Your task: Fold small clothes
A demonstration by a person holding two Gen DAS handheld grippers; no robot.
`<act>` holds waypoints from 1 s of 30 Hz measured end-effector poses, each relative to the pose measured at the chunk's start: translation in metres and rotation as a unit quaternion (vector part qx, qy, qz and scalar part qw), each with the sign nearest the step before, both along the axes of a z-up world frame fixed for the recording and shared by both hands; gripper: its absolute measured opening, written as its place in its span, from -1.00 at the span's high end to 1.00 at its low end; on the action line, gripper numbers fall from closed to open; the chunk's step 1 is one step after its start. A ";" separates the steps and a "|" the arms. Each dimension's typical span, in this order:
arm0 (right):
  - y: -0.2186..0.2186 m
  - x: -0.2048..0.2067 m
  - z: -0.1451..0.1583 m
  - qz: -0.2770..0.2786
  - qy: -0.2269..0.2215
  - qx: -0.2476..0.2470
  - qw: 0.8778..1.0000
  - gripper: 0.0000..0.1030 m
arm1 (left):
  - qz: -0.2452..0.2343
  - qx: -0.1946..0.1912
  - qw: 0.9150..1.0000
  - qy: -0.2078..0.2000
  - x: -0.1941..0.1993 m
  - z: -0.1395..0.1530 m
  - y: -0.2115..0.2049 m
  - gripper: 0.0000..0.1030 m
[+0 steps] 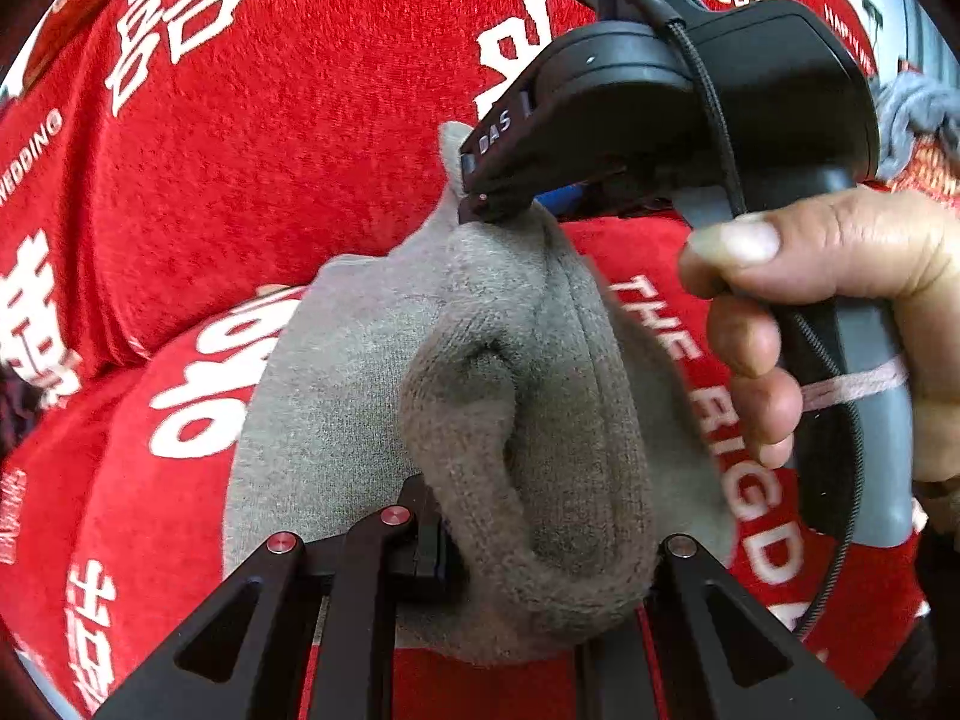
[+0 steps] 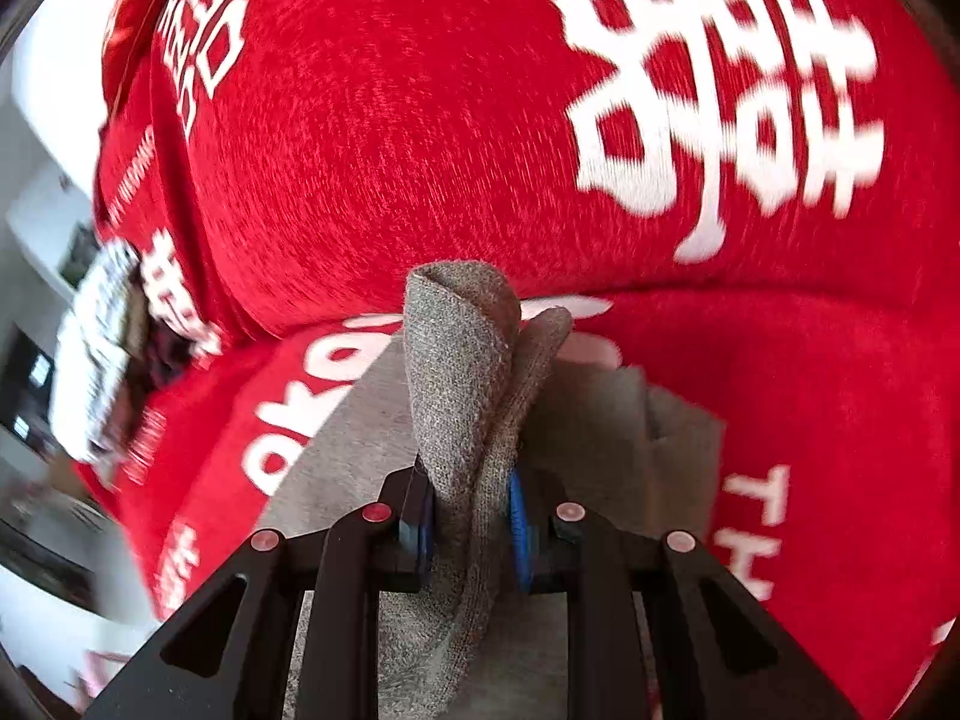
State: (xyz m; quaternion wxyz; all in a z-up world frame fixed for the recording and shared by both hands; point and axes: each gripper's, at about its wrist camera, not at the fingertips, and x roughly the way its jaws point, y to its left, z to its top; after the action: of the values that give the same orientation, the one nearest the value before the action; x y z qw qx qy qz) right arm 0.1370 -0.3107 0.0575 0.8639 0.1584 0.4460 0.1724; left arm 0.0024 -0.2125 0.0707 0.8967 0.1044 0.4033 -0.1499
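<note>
The right claw [image 2: 471, 525] is clamped on a grey sock [image 2: 462, 360]: in its own view the blue-padded fingers [image 2: 519, 531] press in from both sides on a bunched fold of the knit, and the loose end rises above them in a curled flap. From the left wrist view, the same claw [image 1: 480, 207] reaches in from the upper right, tip pointing down and left, pinching the sock's [image 1: 480, 396] far end. A bare hand [image 1: 840, 312] wraps its handle, thumb on top and fingers curled round the front.

The left claw [image 1: 540, 546] sits low under the sock. Its left finger [image 1: 429, 546] shows against the cloth, but the right one is buried by a thick fold, so I cannot tell how its jaws stand.

The sock is fuzzy, grey-brown, doubled over into a deep pouch-like fold between the two claws. It hangs just over a red cloth [image 1: 270, 150] printed with white characters and letters.
</note>
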 end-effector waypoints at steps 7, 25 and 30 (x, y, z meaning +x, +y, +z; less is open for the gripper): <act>0.005 0.002 0.012 0.009 -0.007 -0.087 0.996 0.58 | -0.006 -0.048 0.998 0.036 0.009 -0.003 -0.004 0.69; 0.004 0.010 -0.027 0.014 0.030 -0.142 0.989 0.58 | -0.011 -0.081 0.994 0.071 0.020 -0.021 -0.002 0.69; 0.006 0.007 -0.014 0.014 0.019 -0.147 0.989 0.58 | -0.010 -0.095 0.993 0.069 0.019 -0.011 0.002 0.69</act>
State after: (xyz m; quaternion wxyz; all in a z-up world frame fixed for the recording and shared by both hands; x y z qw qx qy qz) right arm 0.1438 -0.3047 0.0431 0.8665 0.0270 0.4853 0.1137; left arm 0.0218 -0.2105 0.0601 0.8710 0.0120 0.4470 -0.2036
